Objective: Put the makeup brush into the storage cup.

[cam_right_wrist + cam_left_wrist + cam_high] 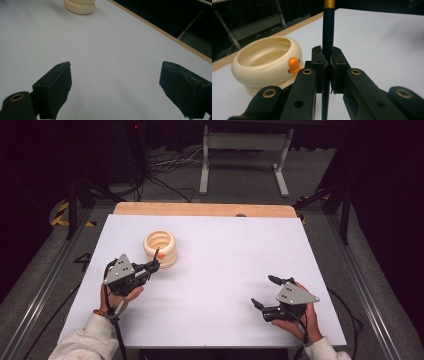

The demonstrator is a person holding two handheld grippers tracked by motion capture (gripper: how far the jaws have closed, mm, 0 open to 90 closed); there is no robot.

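Spreading bare across the frame's centre and right, the desk [225,255] is unobstructed; the left hand-held gripper [154,265] is pinched on a dark pen [328,37] beside the cream bowl [161,247], while the right hand-held gripper [265,292] is spread wide, empty.

white table [210,285] with wooden far edge | grey metal frame [245,142] on floor beyond | black cables [170,167] left of frame

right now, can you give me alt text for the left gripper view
The left claw is shut on a thin dark pen with a gold band, held upright between its black fingers. Just left of it, a cream duck-shaped bowl with an orange beak sits on the white table.
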